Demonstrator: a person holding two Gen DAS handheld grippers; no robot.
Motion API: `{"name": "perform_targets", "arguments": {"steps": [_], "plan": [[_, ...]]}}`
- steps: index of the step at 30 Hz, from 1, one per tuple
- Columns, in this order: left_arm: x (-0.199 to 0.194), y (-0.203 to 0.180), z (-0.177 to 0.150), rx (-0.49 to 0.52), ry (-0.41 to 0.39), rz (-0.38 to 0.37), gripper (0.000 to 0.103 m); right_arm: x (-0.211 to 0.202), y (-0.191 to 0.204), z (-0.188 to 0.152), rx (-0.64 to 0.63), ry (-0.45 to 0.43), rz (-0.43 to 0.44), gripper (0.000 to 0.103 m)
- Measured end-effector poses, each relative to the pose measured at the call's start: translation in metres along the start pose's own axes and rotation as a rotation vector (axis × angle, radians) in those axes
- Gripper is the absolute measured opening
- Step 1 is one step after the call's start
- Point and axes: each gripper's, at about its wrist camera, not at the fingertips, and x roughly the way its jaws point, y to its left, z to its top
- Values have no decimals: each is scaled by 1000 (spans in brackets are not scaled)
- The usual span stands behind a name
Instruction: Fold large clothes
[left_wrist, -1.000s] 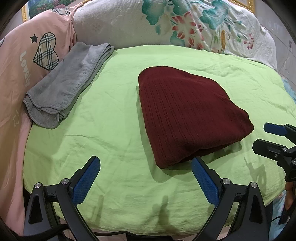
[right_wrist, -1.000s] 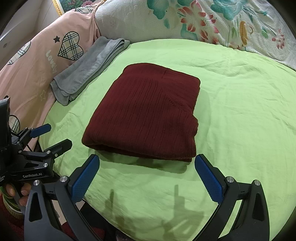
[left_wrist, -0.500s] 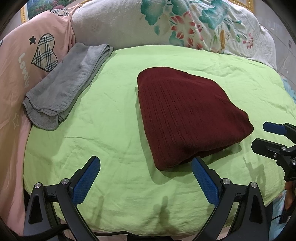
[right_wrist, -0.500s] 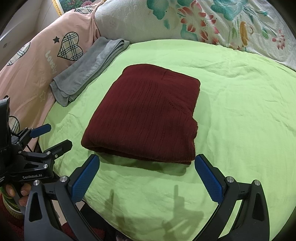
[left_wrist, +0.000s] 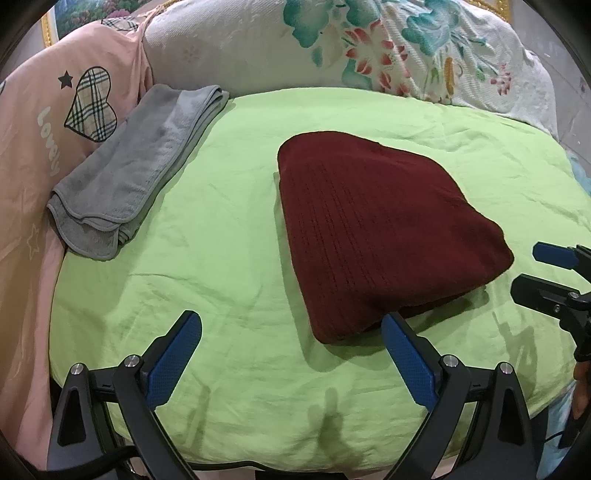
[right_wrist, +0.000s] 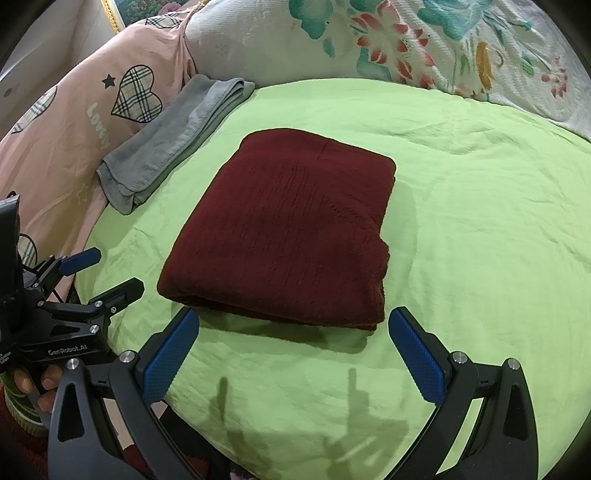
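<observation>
A dark red knitted garment (left_wrist: 376, 229) lies folded into a thick rectangle on the green sheet (left_wrist: 221, 258); it also shows in the right wrist view (right_wrist: 291, 229). My left gripper (left_wrist: 291, 332) is open and empty, held above the sheet just in front of the garment's near left corner. My right gripper (right_wrist: 293, 332) is open and empty, just in front of the garment's near edge. Each gripper shows in the other's view: the right one at the right edge (left_wrist: 535, 269), the left one at the left edge (right_wrist: 107, 273).
A folded grey towel (left_wrist: 136, 173) lies at the sheet's left edge against a pink pillow with a plaid heart (left_wrist: 48, 122). A white floral pillow (left_wrist: 351, 48) lies along the far side. The bed's near edge (left_wrist: 295, 458) is just below the grippers.
Both grippers stay open and nearly still. The view has crept slightly, and the garment has not moved.
</observation>
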Motion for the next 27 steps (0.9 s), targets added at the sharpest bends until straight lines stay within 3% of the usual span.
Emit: {"name": "perform_targets", "arguments": {"steps": [27], "plan": [[1,-3,7,-5,-17,-20,97,7,-14,3,49,-4,-41,102]]}}
